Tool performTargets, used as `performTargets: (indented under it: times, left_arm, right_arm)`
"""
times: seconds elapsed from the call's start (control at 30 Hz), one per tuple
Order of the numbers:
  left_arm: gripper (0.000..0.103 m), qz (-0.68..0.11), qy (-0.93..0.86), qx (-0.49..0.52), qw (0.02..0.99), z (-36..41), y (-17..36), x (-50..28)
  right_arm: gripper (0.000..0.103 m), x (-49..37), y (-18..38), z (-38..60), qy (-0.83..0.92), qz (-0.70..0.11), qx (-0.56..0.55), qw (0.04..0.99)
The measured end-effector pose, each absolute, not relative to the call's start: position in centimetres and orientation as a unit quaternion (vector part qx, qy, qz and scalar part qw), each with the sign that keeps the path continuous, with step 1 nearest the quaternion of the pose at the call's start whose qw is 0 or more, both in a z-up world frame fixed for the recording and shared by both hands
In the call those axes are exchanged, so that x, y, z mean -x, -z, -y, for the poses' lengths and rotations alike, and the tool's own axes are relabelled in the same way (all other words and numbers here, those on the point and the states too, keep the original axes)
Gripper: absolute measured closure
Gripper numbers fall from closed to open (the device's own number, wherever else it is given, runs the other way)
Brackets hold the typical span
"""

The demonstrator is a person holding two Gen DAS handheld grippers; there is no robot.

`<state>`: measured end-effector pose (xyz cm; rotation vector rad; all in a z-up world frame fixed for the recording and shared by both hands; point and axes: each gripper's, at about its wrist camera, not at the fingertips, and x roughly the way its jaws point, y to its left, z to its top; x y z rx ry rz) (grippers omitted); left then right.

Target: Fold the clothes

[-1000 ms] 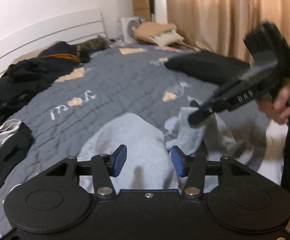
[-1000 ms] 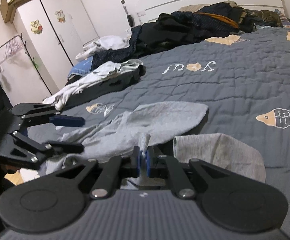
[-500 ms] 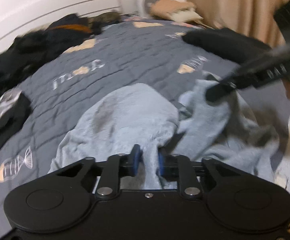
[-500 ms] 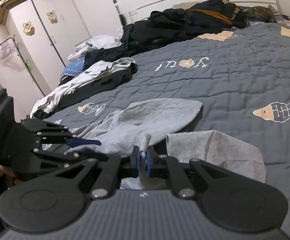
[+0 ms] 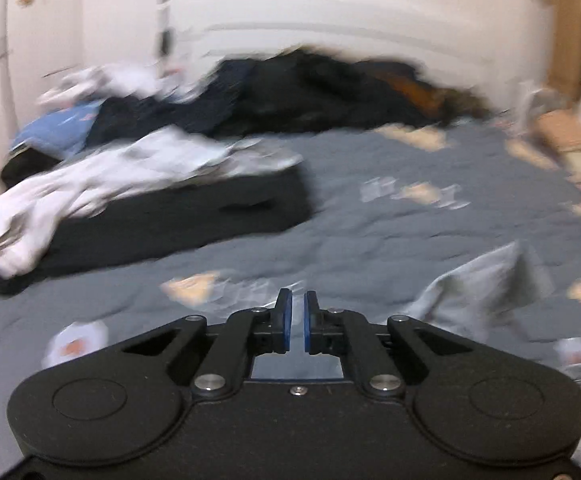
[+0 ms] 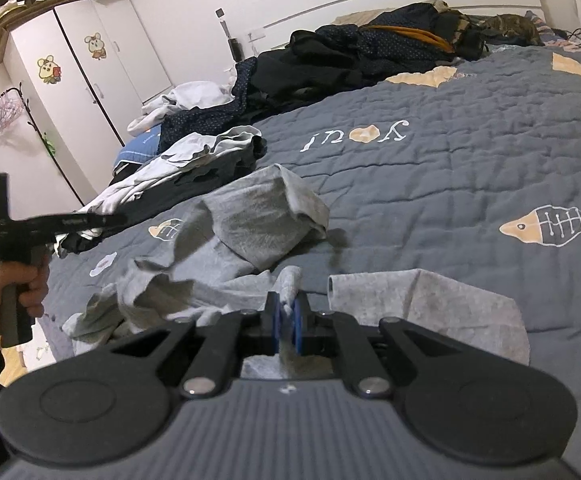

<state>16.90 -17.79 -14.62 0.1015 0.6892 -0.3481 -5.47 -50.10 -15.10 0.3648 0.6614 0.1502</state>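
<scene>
On the bed: I see the grey garment [image 6: 250, 236] crumpled (near edge).
Right gripper [image 6: 286, 322]: fingers pinching its fabric.
Left gripper [image 5: 297, 320]: fingers just closed, nothing between them.

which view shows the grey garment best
The right wrist view. There the grey garment lies sharp and nearly whole on the quilt, a fold pinched in the right claw. The left wrist view is motion-blurred and catches only a raised part of it at the right edge.
</scene>
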Motion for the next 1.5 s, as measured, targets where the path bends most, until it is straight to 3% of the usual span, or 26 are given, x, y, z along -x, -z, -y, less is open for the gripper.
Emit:
performTargets:
  times: [0.17, 0.3, 0.47, 1.0, 1.07, 1.1, 1.13, 1.23, 1.5]
  left_arm:
    - [0.089, -0.335, 0.231, -0.060, 0.912, 17.9, 14.0, -16.1]
    - [0.045, -0.283, 0.348, -0.113, 0.886, 19.9, 13.1, -12.4]
    - [0.045, -0.238, 0.453, -0.197, 0.836, 22.0, 13.1, -8.2]
    - [0.044, -0.300, 0.450, -0.276, 0.795, 23.8, 18.0, -9.4]
    - [0.056, -0.310, 0.451, -0.272, 0.792, 23.7, 18.3, -9.7]
    - [0.074, -0.319, 0.456, -0.265, 0.787, 23.6, 18.5, -10.0]
    - [0.081, -0.324, 0.457, -0.261, 0.786, 23.5, 18.5, -10.2]
    - [0.087, -0.326, 0.454, -0.255, 0.789, 23.3, 18.5, -10.5]
    - [0.087, -0.336, 0.445, -0.244, 0.793, 23.7, 18.3, -10.8]
  right_arm:
    - [0.097, 5.2, 15.2, 50.1, -0.075, -0.325, -0.178, 0.926]
    - [0.096, 4.9, 15.1, 50.1, -0.075, -0.325, -0.178, 0.926]
    - [0.096, 5.0, 15.1, 49.8, -0.082, -0.327, -0.173, 0.925]
    - [0.096, 4.9, 15.4, 48.9, -0.092, -0.343, -0.152, 0.922]
    - [0.096, 4.9, 15.5, 48.8, -0.092, -0.345, -0.149, 0.922]
    - [0.096, 4.9, 15.6, 48.7, -0.093, -0.345, -0.148, 0.922]
    - [0.096, 4.9, 15.6, 48.7, -0.094, -0.345, -0.146, 0.922]
    - [0.096, 4.8, 15.6, 48.6, -0.093, -0.345, -0.144, 0.923]
    - [0.096, 4.6, 15.9, 48.2, -0.089, -0.355, -0.136, 0.921]
